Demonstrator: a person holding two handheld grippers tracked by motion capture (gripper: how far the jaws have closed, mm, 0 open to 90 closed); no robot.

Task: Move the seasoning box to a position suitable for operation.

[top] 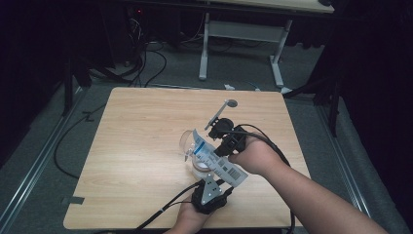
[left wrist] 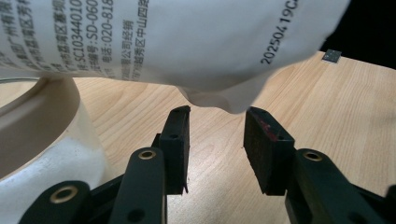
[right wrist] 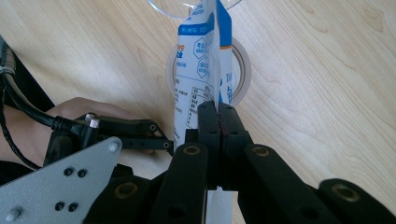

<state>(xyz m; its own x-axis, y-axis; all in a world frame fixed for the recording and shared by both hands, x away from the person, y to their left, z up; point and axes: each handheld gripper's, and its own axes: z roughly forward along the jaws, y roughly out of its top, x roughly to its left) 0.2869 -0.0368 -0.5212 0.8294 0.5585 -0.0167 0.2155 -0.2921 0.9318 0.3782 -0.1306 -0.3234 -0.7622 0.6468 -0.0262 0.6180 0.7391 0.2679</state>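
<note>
A white and blue printed packet [top: 220, 165] hangs tilted over the table's middle, with my right gripper [top: 217, 146] shut on its edge; in the right gripper view the jaws [right wrist: 218, 109] pinch the packet [right wrist: 201, 56] flat. Under it stands a round container [top: 198, 168] holding white powder [left wrist: 51, 154], its rim [right wrist: 245, 70] ringing the packet. A clear cup [top: 187, 140] lies just beyond. My left gripper [top: 215, 177] sits at the near edge, and its jaws [left wrist: 217, 116] stand open just below the packet's lower corner [left wrist: 224, 100], nothing between the pads.
The wooden table [top: 141, 122] has bare room to the left and at the back. Cables trail from both grippers off the near edge. Past the table stands a white table frame [top: 204, 48] on grey floor, with cables [top: 141, 63] lying about.
</note>
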